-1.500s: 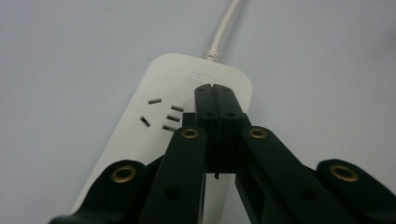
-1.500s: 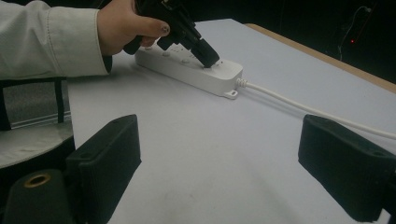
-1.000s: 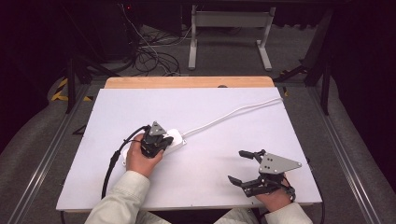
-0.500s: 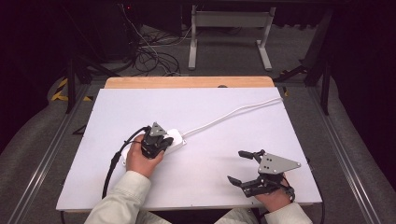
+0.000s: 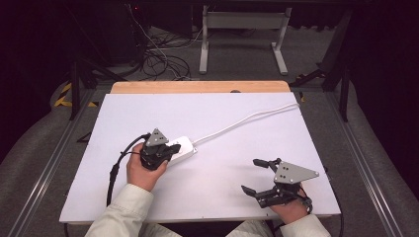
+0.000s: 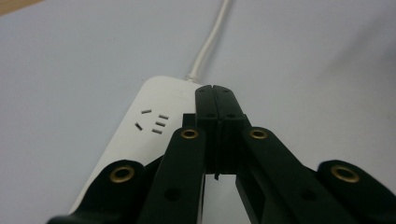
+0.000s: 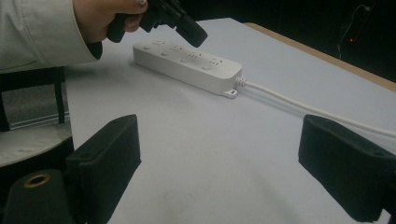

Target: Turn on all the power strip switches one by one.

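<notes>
A white power strip [image 5: 184, 146] lies on the white table, and its white cable [image 5: 247, 120] runs off to the far right edge. My left gripper [image 5: 169, 151] is shut with nothing between its jaws. In the left gripper view the closed tips [image 6: 215, 92] point over the cable end of the strip [image 6: 152, 123]. From the right gripper view the left gripper [image 7: 195, 37] hangs just above the strip's [image 7: 187, 63] sockets, apart from them. My right gripper [image 5: 252, 175] rests near the front right edge, open and empty, with its jaws [image 7: 226, 158] wide and aimed at the strip.
The white board [image 5: 212, 113] covers the table, with a wooden strip [image 5: 197, 87] along the far edge. Black cables lie on the floor beyond [image 5: 163, 59], next to a metal stand [image 5: 242, 34]. The left gripper's black cable [image 5: 114, 173] loops to the board's front left.
The left gripper has lifted slightly off the power strip and drawn back a little toward the person. The right gripper has kept still.
</notes>
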### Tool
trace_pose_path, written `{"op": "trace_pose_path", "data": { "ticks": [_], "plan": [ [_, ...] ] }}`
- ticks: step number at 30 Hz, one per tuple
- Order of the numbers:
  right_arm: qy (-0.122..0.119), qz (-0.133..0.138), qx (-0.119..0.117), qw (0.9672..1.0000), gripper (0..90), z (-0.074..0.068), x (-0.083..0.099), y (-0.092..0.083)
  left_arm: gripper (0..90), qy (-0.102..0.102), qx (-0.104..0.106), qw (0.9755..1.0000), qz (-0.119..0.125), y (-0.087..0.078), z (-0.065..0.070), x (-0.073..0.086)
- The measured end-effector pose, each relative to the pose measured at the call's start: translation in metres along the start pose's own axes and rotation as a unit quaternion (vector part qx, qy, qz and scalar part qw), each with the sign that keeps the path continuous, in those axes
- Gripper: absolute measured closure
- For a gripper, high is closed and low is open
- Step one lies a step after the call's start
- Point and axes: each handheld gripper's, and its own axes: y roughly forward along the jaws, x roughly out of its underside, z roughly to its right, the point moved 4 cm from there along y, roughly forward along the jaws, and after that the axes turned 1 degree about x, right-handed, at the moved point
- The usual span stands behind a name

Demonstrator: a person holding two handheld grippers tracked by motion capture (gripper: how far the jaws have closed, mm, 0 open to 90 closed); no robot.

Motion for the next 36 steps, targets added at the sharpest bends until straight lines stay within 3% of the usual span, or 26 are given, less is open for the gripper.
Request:
{"op": "trace_pose_path", "data": {
  "ticks": [1, 2, 9, 11, 15, 17, 21, 26, 29, 32, 36],
  "plan": [
    [0.000, 0.002, 0.000, 1.0000, 12.9, 0.000, 0.000, 0.000, 87.0, -0.003, 0.005, 1.0000, 0.008, -0.004, 0.001, -0.002],
    [-0.001, 0.002, 0.001, 1.0000, 12.9, 0.001, 0.000, -0.001, 73.4, 0.004, 0.003, 0.9999, 0.013, -0.008, 0.001, -0.003],
    [0.000, 0.004, 0.003, 1.0000, 12.9, 0.001, 0.000, -0.002, 62.2, 0.012, 0.022, 0.9989, 0.040, -0.037, 0.008, -0.005],
    [-0.001, 0.004, 0.004, 1.0000, 12.9, 0.001, 0.000, -0.002, 63.7, 0.012, 0.029, 0.9985, 0.045, -0.044, 0.008, -0.004],
    [-0.001, 0.005, 0.004, 1.0000, 12.9, 0.002, -0.001, -0.003, 59.3, 0.019, 0.038, 0.9960, 0.079, -0.057, 0.008, 0.001],
    [-0.002, 0.005, 0.004, 1.0000, 12.9, 0.001, -0.001, -0.003, 54.4, 0.030, 0.031, 0.9944, 0.096, -0.062, 0.007, 0.004],
    [-0.002, 0.006, 0.005, 1.0000, 12.9, 0.001, -0.001, -0.003, 47.6, 0.013, 0.051, 0.9928, 0.108, -0.068, 0.006, 0.015],
    [-0.002, 0.006, 0.006, 1.0000, 12.9, 0.002, -0.001, -0.004, 37.7, 0.029, 0.039, 0.9915, 0.121, -0.077, 0.004, 0.027],
    [-0.002, 0.005, 0.006, 1.0000, 12.9, 0.002, -0.001, -0.004, 30.2, 0.025, 0.035, 0.9917, 0.121, -0.081, 0.004, 0.037],
    [-0.001, 0.006, 0.005, 1.0000, 12.9, 0.003, -0.001, -0.005, 25.7, 0.044, 0.012, 0.9910, 0.126, -0.084, 0.002, 0.048],
    [0.000, 0.007, 0.006, 1.0000, 12.9, 0.003, -0.001, -0.005, 19.8, 0.041, 0.029, 0.9900, 0.131, -0.087, 0.000, 0.060]
  ]
}}
